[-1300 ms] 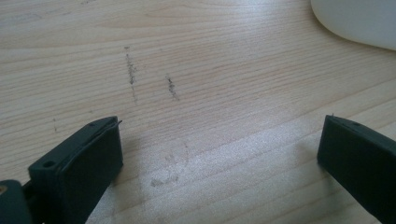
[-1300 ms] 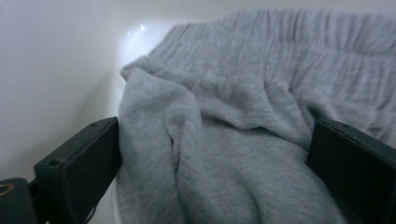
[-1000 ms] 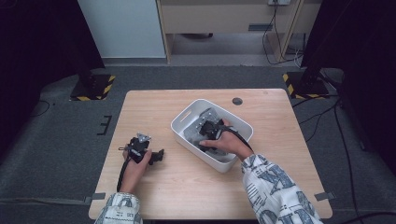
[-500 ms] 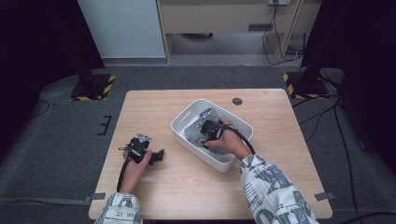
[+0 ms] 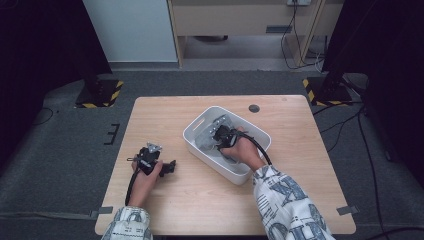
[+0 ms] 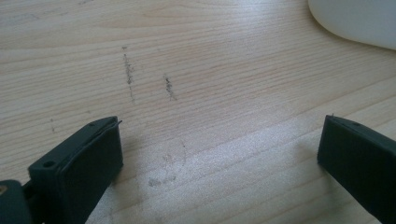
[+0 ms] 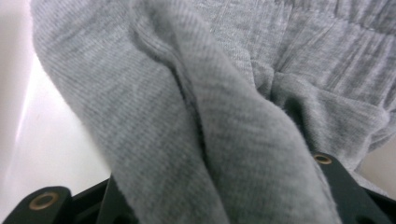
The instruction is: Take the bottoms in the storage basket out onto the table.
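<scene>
- The right gripper (image 5: 223, 136) is seen in the high view inside the white tub (image 5: 197, 147), held by the right hand (image 5: 241, 150), with its jaws directed down into the contents.
- A grey cloth (image 7: 196, 107) of ribbed knit is located between the jaws of the right gripper; in the right gripper view, a thick fold of it rises from between both black jaws and covers most of their length.
- The jaws of the right gripper have just been closing, with the grey cloth between them. The fabric is bunched and pinched into a ridge at the jaws, so the cloth is judged to be grasped.
- Beyond the jaws, further gathered folds of the same cloth are seen; to the left of the jaws, the white inner wall of the tub (image 7: 18, 116) is visible.
- The left gripper (image 5: 160, 165) is held by the left hand (image 5: 145, 177) on the wooden table (image 5: 300, 150), well apart from the tub.
- In the left gripper view, the jaws of the left gripper are spread wide and released. Bare table surface (image 6: 210, 93) lies between and ahead of them.
- Ahead of the left jaws and to their right, the rounded outer wall of the white tub (image 6: 355, 21) is seen, apart from both jaws.
</scene>
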Tool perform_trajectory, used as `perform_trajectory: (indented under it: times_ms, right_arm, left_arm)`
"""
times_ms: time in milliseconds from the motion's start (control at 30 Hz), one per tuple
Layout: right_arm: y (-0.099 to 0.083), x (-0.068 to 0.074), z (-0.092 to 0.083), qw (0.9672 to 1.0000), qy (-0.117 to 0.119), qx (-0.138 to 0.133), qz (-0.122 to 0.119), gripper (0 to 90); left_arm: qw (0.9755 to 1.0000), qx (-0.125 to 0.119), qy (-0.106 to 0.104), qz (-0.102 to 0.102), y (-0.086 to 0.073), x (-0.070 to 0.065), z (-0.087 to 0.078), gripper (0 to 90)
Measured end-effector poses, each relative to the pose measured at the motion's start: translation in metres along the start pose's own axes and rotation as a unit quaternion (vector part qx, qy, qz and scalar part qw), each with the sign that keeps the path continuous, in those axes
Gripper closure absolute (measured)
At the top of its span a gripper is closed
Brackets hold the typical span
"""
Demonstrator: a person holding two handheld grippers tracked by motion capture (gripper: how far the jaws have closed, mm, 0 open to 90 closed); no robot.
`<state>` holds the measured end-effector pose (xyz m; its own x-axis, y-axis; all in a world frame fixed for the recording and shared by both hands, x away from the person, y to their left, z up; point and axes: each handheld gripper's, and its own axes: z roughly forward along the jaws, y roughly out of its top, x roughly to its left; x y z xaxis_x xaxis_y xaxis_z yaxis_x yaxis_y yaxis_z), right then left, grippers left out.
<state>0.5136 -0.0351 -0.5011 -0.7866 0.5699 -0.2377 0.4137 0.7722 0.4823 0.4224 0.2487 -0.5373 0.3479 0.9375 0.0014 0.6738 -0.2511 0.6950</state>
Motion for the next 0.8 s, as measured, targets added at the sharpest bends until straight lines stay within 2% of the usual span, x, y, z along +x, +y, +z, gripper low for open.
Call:
perform_trajectory:
  times_ms: [233, 433, 567, 800]
  right_arm:
    - [0.008, -0.001, 0.006, 0.9998, -0.007, -0.008, 0.016, 58.0]
    - [0.006, -0.007, 0.0, 0.9994, 0.015, -0.023, 0.023, 63.2]
    - [0.003, -0.01, -0.013, 0.9984, 0.033, -0.037, 0.027, 65.2]
    - [0.002, -0.011, -0.034, 0.9965, 0.04, -0.066, 0.031, 66.1]
  left_arm:
    - [1.0, 0.0, -0.001, 0.001, 0.0, 0.0, 0.0, 0.0]
    - [1.0, 0.0, -0.002, 0.002, 0.0, 0.0, 0.0, 0.0]
    - [1.0, 0.0, -0.003, 0.003, 0.001, 0.0, 0.001, 0.0]
    - [1.0, 0.0, -0.003, 0.003, 0.001, 0.0, 0.001, 0.0]
